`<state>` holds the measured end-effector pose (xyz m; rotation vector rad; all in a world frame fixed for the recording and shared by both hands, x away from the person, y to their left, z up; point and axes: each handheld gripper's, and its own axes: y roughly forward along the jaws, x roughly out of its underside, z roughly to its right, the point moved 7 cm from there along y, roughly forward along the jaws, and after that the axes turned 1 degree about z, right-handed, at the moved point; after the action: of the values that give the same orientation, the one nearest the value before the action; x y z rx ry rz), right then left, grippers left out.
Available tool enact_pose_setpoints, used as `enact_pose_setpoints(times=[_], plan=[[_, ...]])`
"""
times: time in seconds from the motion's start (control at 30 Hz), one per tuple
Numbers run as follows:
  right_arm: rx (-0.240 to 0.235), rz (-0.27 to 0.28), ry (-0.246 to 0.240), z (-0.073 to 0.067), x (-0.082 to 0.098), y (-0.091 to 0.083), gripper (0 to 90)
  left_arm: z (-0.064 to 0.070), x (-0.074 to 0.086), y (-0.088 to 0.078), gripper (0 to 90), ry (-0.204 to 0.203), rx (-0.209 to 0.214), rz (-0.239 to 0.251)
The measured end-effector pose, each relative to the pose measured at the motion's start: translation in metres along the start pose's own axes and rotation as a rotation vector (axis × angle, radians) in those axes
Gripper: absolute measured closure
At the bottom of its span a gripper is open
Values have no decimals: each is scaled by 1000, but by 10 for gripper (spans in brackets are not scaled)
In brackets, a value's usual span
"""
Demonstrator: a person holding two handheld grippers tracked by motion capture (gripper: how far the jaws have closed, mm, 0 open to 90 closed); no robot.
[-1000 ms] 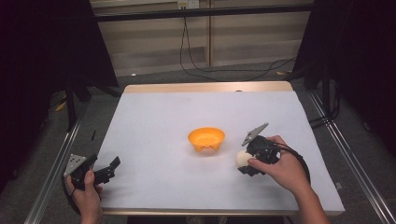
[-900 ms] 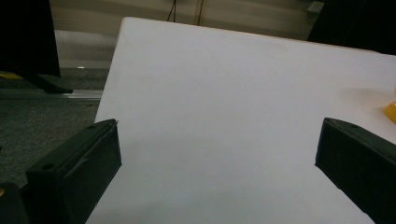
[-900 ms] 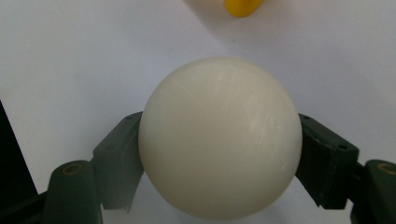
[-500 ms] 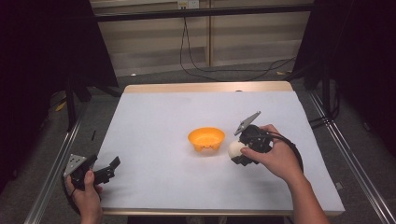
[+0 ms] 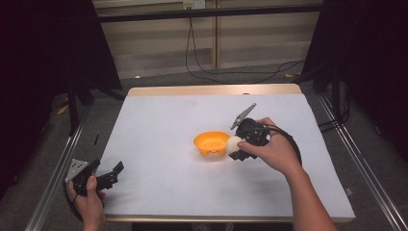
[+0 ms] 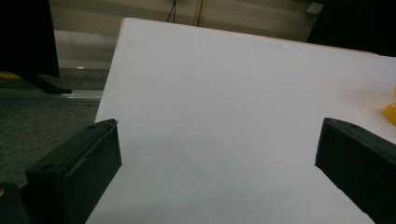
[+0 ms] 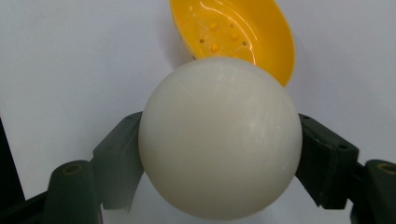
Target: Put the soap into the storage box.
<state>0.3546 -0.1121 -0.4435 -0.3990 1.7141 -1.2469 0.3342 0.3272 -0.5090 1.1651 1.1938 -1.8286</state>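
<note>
Item 1: white ball (image 7: pixel 219 137), clamped between jaws of my right gripper (image 5: pixel 239 148), near bench centre, touching or just beside orange bowl (image 5: pixel 211 143). I judge ball is held beside rim for drop into bowl.
Item 2: my left gripper (image 5: pixel 107 176), near-left corner of bench (image 5: pixel 159 115), jaws wide, holding nothing; parked clear, I judge.
Right gripper view adds: small bumps inside bowl (image 7: pixel 236 35), bowl otherwise vacant.
</note>
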Motion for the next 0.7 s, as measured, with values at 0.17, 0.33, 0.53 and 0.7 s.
enact_pose_setpoints(times=[0.17,0.33,0.53,0.7], plan=[[-8,1,-3,1,-13,4,248,0,0,0,0,0,0,0],[-16,7,-11,2,-25,8,248,0,0,0,0,-1,-1,1],[-18,5,-24,5,-37,18,248,0,0,0,0,-7,2,3],[-20,-3,-18,5,-44,26,248,0,0,0,0,-3,-3,1]])
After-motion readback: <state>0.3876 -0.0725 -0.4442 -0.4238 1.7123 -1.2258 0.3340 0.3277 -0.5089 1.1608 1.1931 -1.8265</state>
